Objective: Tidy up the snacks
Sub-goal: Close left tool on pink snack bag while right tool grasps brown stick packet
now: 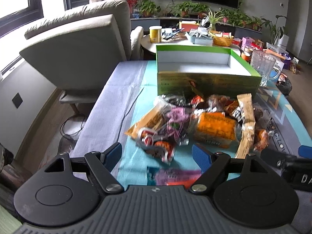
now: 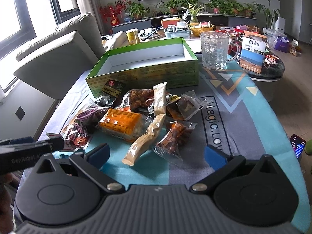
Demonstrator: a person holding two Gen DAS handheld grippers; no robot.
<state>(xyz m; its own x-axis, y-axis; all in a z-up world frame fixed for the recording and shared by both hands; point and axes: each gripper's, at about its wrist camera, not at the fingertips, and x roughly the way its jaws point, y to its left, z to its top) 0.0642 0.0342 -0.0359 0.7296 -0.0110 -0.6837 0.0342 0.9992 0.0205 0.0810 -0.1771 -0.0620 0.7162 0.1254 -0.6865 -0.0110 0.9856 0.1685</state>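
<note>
My left tongs (image 1: 158,154) hang wide apart over the table with nothing between the blue pads (image 1: 113,154). Just ahead of them, and a little to their right, lies the snack pile (image 1: 197,122): a red-and-white packet (image 1: 156,146) nearest the tips, an orange packet (image 1: 216,129) beyond the right pad. Past the pile stands the green box (image 1: 206,81), open-topped, its white inside bare, touching the farthest wrappers.

My right tongs (image 2: 157,155) gape too and hold nothing. A tan stick pack (image 2: 139,146) and a clear pouch of brown bits (image 2: 169,142) lie between their tips and slightly ahead. The box sits ahead and to the left, a glass mug (image 2: 214,50) ahead and to the right beside it. A phone (image 2: 297,145) lies far to the right.
</note>
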